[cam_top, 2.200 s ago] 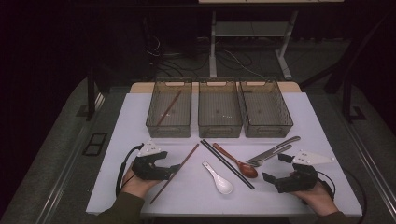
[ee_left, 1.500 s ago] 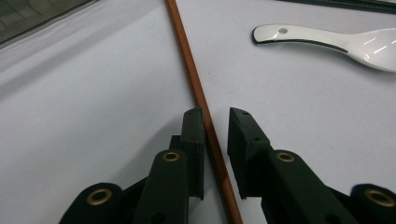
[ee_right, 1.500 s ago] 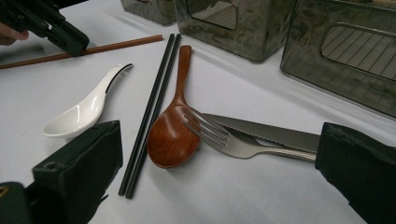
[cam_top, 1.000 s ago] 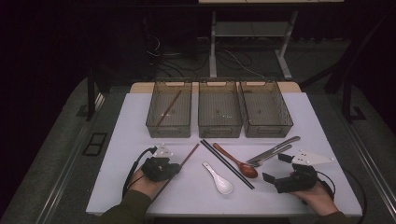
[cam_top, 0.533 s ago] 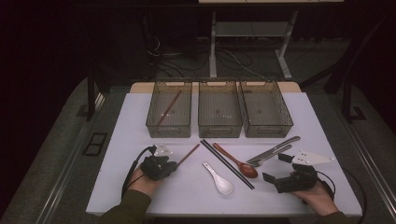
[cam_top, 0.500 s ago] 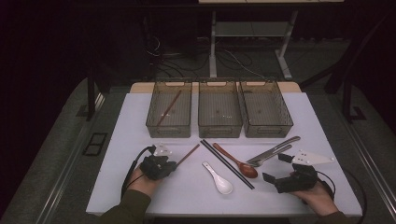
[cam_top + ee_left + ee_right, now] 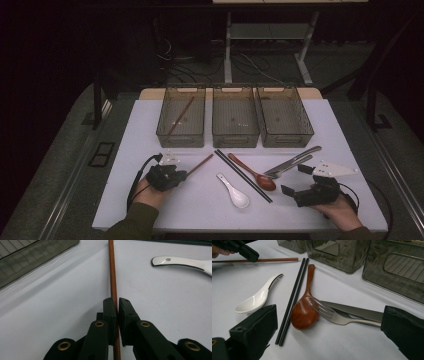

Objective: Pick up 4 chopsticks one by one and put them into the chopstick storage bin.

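My left gripper (image 7: pixel 182 175) is shut on a brown chopstick (image 7: pixel 201 163) at the front left of the white table. In the left gripper view the two pads (image 7: pixel 117 302) pinch the chopstick (image 7: pixel 112 272), which runs straight ahead between them. My right gripper (image 7: pixel 294 179) rests at the front right, its jaws open and wide apart (image 7: pixel 329 332) with nothing between them. Ahead of it lie a wooden spoon (image 7: pixel 304 307), a fork (image 7: pixel 329 312), a knife (image 7: pixel 357 311), a pair of black chopsticks (image 7: pixel 293 297) and a white soup spoon (image 7: pixel 259 298).
Three smoky plastic bins stand in a row at the back: left (image 7: pixel 181 137), middle (image 7: pixel 235 139), right (image 7: pixel 287 137). The left bin holds another brown chopstick (image 7: pixel 180 116). Cables trail from both grippers toward the table's front edge.
The left hand has shifted a little and lined up along the brown chopstick, whose near end no longer shows beside the hand. The right gripper has stayed still.
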